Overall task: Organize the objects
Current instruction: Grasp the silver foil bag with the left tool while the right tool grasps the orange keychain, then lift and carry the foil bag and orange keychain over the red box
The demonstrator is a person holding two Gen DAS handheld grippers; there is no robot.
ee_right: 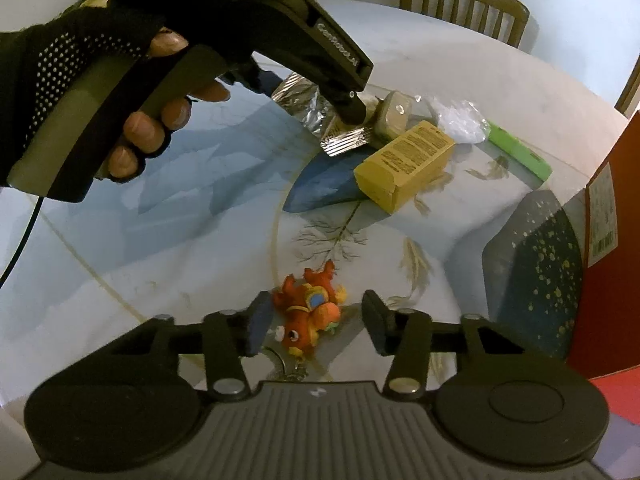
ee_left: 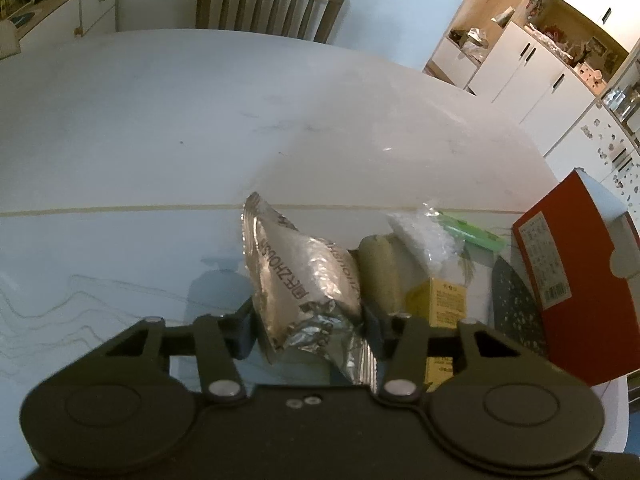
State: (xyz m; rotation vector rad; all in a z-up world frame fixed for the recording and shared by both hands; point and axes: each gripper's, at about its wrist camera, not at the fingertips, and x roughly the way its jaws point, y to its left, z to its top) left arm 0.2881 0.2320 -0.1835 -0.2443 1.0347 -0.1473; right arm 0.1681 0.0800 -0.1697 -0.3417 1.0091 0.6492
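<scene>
**On a pale marble-look table, two grippers at work**

Ahead of the left gripper (ee_left: 307, 326), its pads pinching a silver foil packet (ee_left: 308, 280), stands a wooden chair (ee_left: 272, 4); white cabinets (ee_left: 532, 76) rise beyond-right. The right gripper (ee_right: 316, 326) straddles an orange plush keychain (ee_right: 310, 316), right pad clear.
</scene>
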